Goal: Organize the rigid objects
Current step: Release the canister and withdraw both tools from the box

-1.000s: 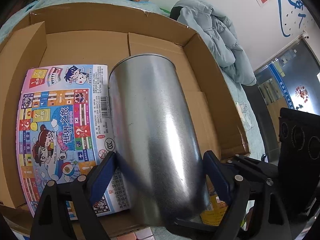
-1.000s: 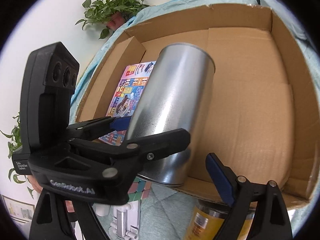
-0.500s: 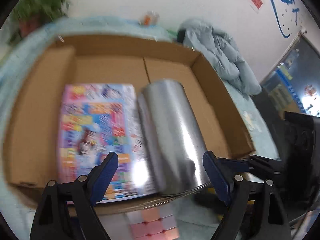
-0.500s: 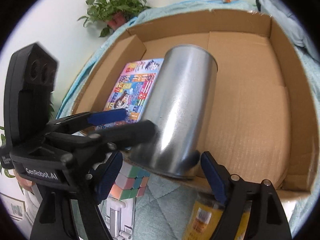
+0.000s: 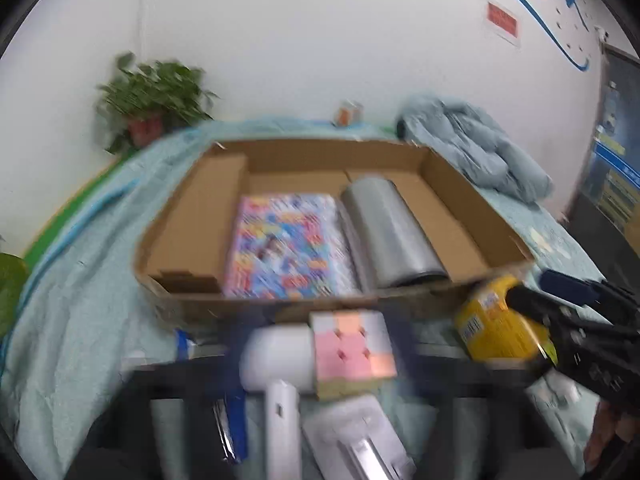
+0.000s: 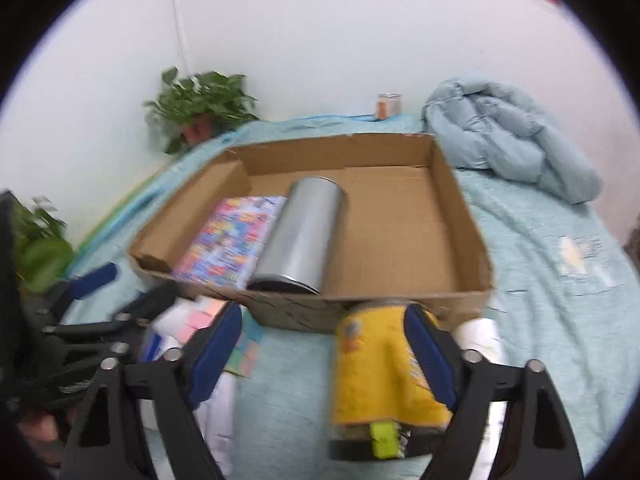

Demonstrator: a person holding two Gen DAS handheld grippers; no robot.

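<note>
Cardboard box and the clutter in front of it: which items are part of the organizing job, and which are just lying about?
Job items:
- cardboard box
- silver cylinder, lying in the box
- colourful game board, flat in the box
- yellow jar
- puzzle cube
- white hair dryer

Lying about:
- blue jacket
- potted plant
- small jar by the wall

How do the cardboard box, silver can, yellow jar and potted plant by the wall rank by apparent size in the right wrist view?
1. cardboard box
2. silver can and yellow jar: look alike; the jar is nearer, so no ranking
3. potted plant
</note>
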